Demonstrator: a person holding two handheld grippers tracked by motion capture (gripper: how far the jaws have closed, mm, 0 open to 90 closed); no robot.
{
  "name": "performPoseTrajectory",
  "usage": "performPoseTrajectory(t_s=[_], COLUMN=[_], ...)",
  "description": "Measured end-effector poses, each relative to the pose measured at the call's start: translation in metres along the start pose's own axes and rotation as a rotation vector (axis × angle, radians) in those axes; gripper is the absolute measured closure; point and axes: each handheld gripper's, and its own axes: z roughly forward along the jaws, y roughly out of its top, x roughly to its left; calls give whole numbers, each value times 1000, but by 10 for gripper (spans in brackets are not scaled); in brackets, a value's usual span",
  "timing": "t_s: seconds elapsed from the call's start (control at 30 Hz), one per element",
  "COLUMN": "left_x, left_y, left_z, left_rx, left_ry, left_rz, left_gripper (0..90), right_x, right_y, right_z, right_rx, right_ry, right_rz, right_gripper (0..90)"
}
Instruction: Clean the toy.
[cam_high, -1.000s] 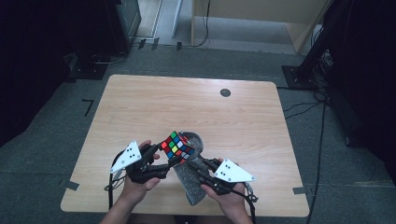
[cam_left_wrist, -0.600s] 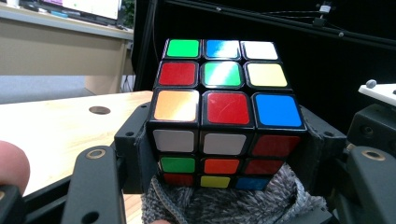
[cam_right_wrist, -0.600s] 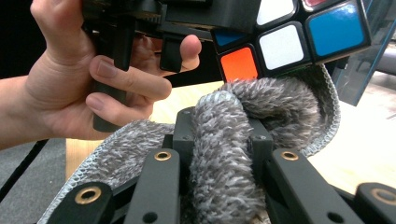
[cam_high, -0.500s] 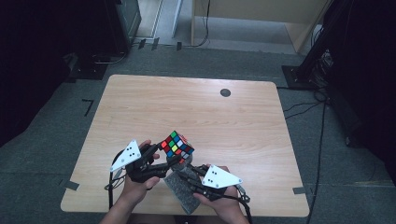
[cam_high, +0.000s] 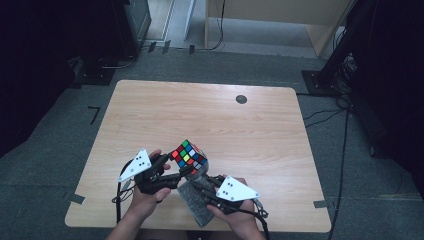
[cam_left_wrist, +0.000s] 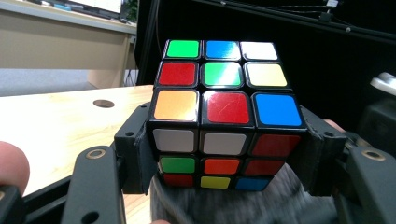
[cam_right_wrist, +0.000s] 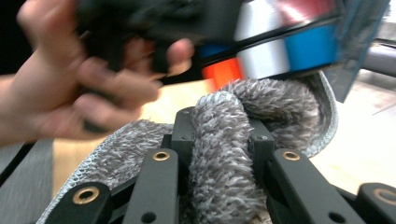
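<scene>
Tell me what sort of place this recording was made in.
Probably an office or lab recording room: a lone wooden table on grey carpet, cables trailing across the floor, dark equipment stands at the edges, and a desk behind.

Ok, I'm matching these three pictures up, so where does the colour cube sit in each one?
High view: the colour cube is low, left of centre, above the table.
Left gripper view: the cube is at centre, clamped in the left gripper.
Right gripper view: its blurred underside is at the top right.
Shared landmark: the grey cloth, pinched by the right gripper, beneath the cube.
</scene>
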Motion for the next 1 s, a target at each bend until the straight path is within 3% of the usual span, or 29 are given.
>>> performPoseTrajectory(t_s=[0.07, 0.13, 0.3, 0.37, 0.47, 0.5, 0.53, 0.57, 0.77, 0.83, 1.0], left_x=[2, 2, 2, 2, 2, 3, 3, 3, 7, 8, 9], left_y=[0, 0, 0, 0, 1, 1, 2, 2, 0, -2, -5], left_z=[-1, -1, -2, -1, -2, -3, -3, -4, -2, 0, 3], left_rx=[-1, -4, 1, 1, 2, 0, 1, -2, 16, 28, 45], left_ry=[8, 14, 19, 20, 29, 33, 37, 42, 60, 61, 71], left_rz=[0, 0, 7, 10, 10, 10, 7, 1, -2, -3, -23], left_gripper=[342, 342, 342, 342, 342, 342, 342, 342, 342, 342, 341], right_x=[3, 0, -16, -16, -9, -8, -7, -8, -43, -53, -65], right_y=[1, 3, 8, 8, 3, 1, -2, -4, -36, -41, -42], right_z=[1, -2, -17, -16, -7, -4, -1, 1, -5, -8, -13], right_rx=[11, 6, -69, -69, -20, 8, 61, 81, 156, 164, 215], right_ry=[7, 1, -95, -90, -42, -44, -72, -95, -270, -291, -282], right_rz=[-17, -4, 73, 70, 32, 19, -6, -10, 144, 171, 194], right_gripper=[724, 725, 727, 725, 709, 705, 704, 704, 698, 651, 498])
